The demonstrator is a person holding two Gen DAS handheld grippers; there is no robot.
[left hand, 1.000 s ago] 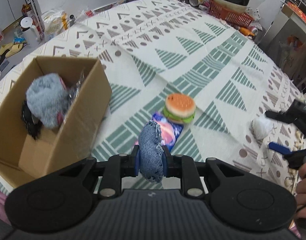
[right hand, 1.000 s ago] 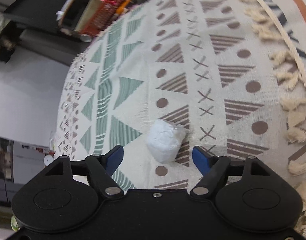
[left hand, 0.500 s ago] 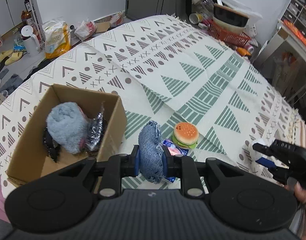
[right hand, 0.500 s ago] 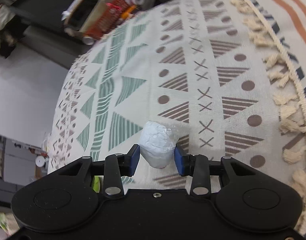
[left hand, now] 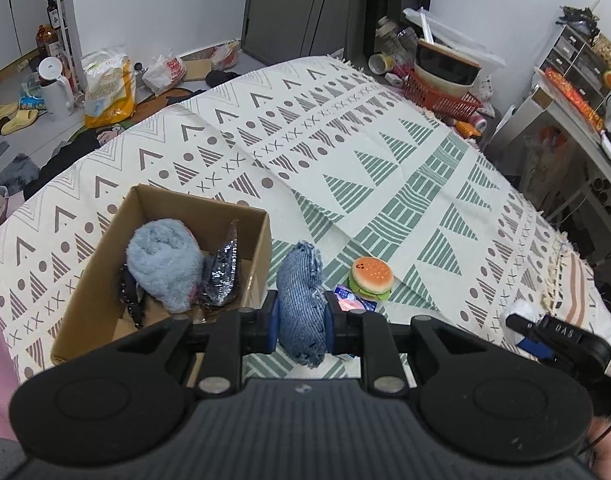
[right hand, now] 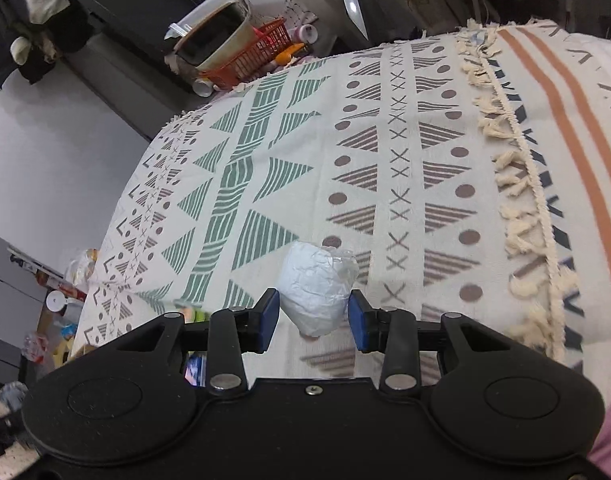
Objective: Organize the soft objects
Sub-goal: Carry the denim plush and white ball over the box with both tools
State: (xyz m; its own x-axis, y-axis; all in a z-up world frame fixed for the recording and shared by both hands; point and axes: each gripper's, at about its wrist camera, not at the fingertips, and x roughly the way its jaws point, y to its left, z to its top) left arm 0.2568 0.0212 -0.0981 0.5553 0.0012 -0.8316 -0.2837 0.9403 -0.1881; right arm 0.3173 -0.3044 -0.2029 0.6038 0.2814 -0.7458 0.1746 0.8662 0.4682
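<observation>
My left gripper is shut on a rolled piece of blue denim, held above the patterned cloth just right of an open cardboard box. Inside the box lie a fluffy grey-blue bundle and a dark shiny wrapper. A small burger plush sits on a blue packet beyond the denim. My right gripper is shut on a white crumpled wad, lifted off the cloth; the right gripper also shows at the left wrist view's right edge with the white wad.
The patterned cloth covers a wide surface, with a fringed edge to the right. A red basket holding bowls stands at the far end. Bags, a kettle and shoes litter the floor at the far left.
The left gripper rose and pulled back with the denim, so the box looks smaller. The right gripper closed on the white wad and lifted it from the cloth.
</observation>
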